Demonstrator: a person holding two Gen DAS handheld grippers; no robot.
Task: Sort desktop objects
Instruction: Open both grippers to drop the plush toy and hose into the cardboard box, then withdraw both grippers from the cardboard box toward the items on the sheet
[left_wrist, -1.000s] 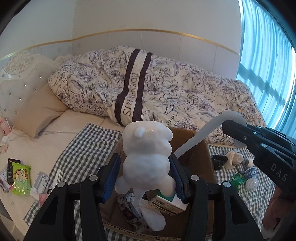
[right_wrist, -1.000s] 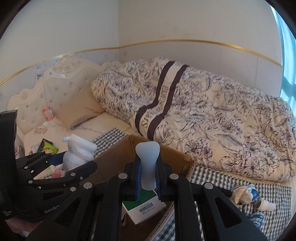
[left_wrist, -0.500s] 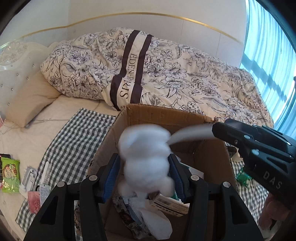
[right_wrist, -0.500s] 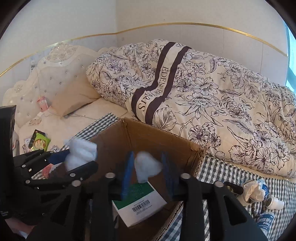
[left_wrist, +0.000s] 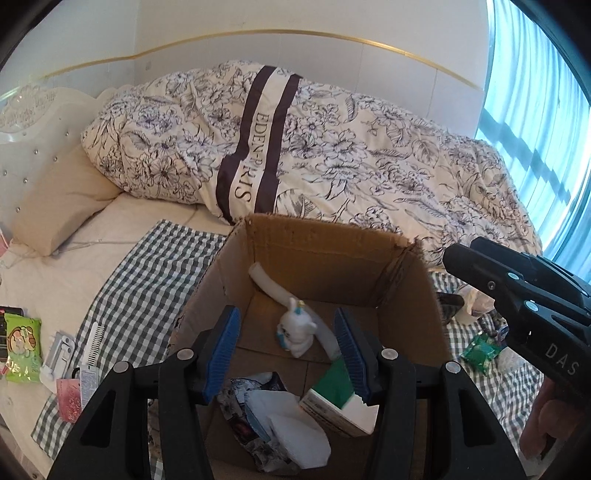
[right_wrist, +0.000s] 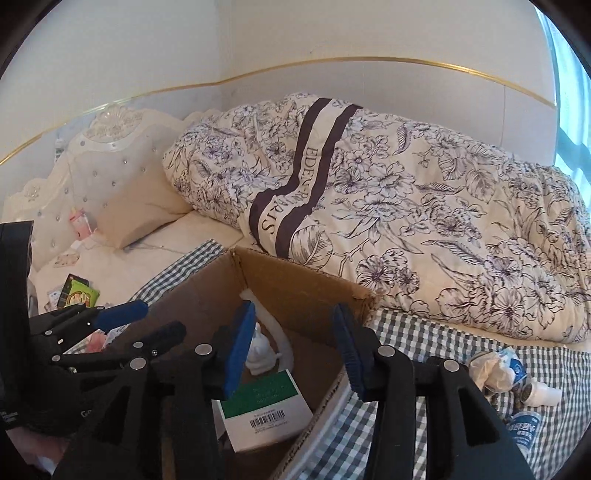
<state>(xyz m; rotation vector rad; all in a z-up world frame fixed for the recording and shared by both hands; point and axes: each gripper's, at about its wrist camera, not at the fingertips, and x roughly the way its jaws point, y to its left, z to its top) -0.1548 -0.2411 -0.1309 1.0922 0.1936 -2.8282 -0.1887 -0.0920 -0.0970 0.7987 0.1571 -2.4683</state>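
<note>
A brown cardboard box (left_wrist: 325, 240) (right_wrist: 306, 284) stands open on the checked cloth on the bed. Inside it lie a small white animal figure (left_wrist: 297, 332) (right_wrist: 260, 354), a curved white shoehorn (left_wrist: 273, 288) (right_wrist: 284, 343), a green-and-white carton (left_wrist: 340, 395) (right_wrist: 266, 402) and crumpled papers (left_wrist: 273, 417). My left gripper (left_wrist: 288, 354) hangs open above the box with nothing between its blue pads. My right gripper (right_wrist: 291, 350) is open too, over the box's right side; its black body (left_wrist: 517, 295) shows at the right of the left wrist view.
Left of the box lie a green snack pack (left_wrist: 20, 347), a white comb (left_wrist: 92, 343) and a pink packet (left_wrist: 68, 398). On the checked cloth to the right are small bottles (right_wrist: 539, 395), crumpled wrappers (right_wrist: 495, 365) and a green packet (left_wrist: 480, 350). A floral duvet (left_wrist: 332, 140) lies behind.
Both grippers opened over the box. The white figure dropped from my left gripper and the shoehorn from my right; both now lie inside the box.
</note>
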